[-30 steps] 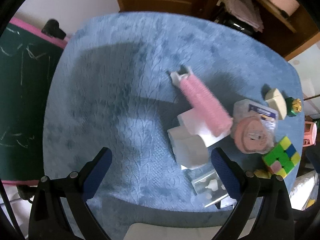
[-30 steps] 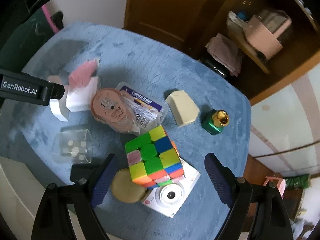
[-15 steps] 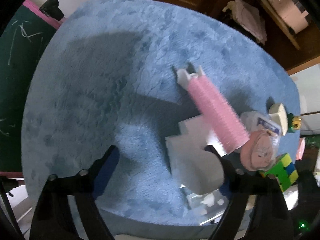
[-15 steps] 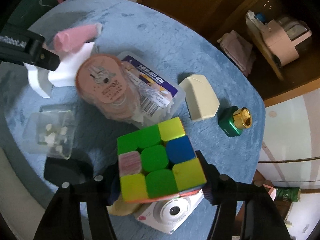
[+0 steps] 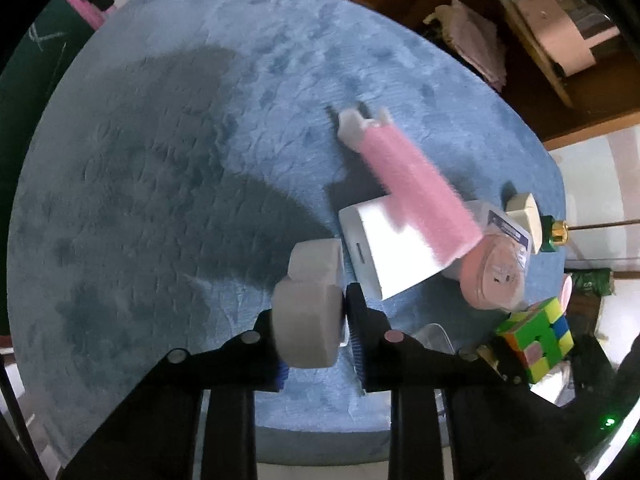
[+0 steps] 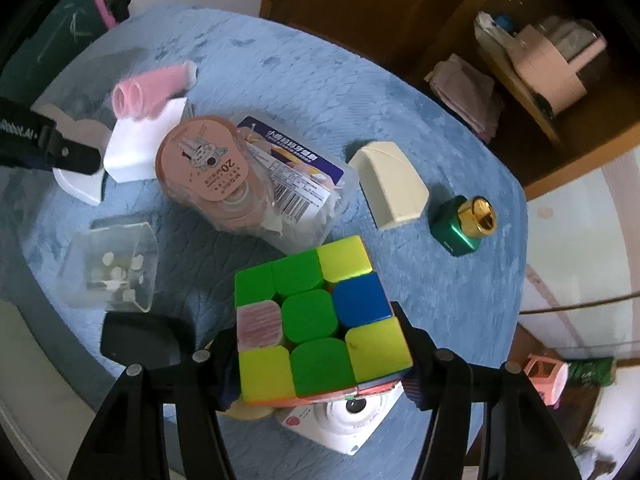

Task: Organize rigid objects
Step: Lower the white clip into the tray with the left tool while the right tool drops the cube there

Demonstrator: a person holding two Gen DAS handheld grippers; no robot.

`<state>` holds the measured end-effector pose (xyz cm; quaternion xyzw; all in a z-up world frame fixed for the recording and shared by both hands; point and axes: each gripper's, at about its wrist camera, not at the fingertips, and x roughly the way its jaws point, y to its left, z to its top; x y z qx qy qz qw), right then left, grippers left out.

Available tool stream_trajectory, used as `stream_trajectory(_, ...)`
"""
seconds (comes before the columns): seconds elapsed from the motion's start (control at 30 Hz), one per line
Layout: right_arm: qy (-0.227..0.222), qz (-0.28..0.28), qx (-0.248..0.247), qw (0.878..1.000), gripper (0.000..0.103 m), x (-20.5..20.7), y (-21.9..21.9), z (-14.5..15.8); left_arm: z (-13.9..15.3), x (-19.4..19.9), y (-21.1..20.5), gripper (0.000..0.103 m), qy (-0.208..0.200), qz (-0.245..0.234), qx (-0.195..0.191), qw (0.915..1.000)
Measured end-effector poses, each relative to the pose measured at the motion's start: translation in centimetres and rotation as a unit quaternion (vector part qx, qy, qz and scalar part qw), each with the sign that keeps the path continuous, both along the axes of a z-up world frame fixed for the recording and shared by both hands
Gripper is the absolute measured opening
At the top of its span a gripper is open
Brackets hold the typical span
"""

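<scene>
Now that both sets of jaws have just been closing, each tool has something between its pads. In the left wrist view the left gripper (image 5: pixel 314 330) is clenched on a white plastic piece (image 5: pixel 310 308) at the lower middle of the frame, gripped across its thin width, where a second ago its fingers stood wide apart around that piece. In the right wrist view the right gripper (image 6: pixel 320 354) grasps the Rubik's cube (image 6: pixel 320 320) at the lower centre, the pads pressed to its left and right faces; a second ago the cube sat untouched between open fingers. Beneath the cube lies a small white camera (image 6: pixel 344 420).

The other items lie untouched on the blue cloth (image 5: pixel 160 160): the pink roller (image 5: pixel 416 196) leans on a white box (image 5: pixel 388 252), and in the right view the tape refill pack (image 6: pixel 256 176), the cream case (image 6: pixel 390 184), the green and gold bottle (image 6: pixel 466 220) and the clear box of small white bits (image 6: pixel 112 272) are spread around.

Judging by this, the picking stage for both objects looks complete, and lifting and sorting are yet to be done.
</scene>
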<state>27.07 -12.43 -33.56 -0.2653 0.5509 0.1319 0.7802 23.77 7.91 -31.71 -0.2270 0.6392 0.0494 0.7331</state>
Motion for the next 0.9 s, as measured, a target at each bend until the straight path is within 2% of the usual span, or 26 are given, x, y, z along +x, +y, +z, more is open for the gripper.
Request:
stream_trajectory(0.13, -0.019, -0.015, 0.012, 1.000, 0.061, -0.8, -0.6, 1.5, 1.5, -0.7, -0.6, 0.023, -0.030, -0.013, 0.004, 0.9995)
stream_trajectory(0.3, -0.055, -0.049, 0.058, 0.996, 0.061, -2.3, -1.8, 5.4, 4.6, -0.7, -0.8, 0.023, -0.065, -0.025, 0.013, 0.9975)
stream_trajectory(0.4, -0.080, -0.072, 0.093, 0.990, 0.061, -4.1, -2.7, 8.6, 8.6, -2.7, -1.0, 0.023, -0.098, -0.045, 0.023, 0.9939)
stream_trajectory(0.53, -0.114, -0.082, 0.141, 0.980, 0.061, -8.0, -3.7, 13.1, 14.2, -6.1, -2.2, 0.023, -0.143, -0.089, 0.041, 0.9848)
stream_trajectory(0.7, -0.135, -0.078, 0.185, 0.970, 0.061, -14.7, -4.2, 17.9, 19.2, -11.3, -4.7, 0.023, -0.184, -0.140, 0.056, 0.9713)
stream_trajectory(0.8, -0.131, -0.070, 0.201, 0.968, 0.062, -18.4, -4.1, 19.6, 20.5, -13.7, -6.3, 0.023, -0.199, -0.165, 0.071, 0.9633)
stream_trajectory(0.9, -0.113, -0.058, 0.220, 0.967, 0.062, -21.5, -3.6, 20.3, 20.4, -16.0, -7.9, 0.023, -0.206, -0.188, 0.092, 0.9559)
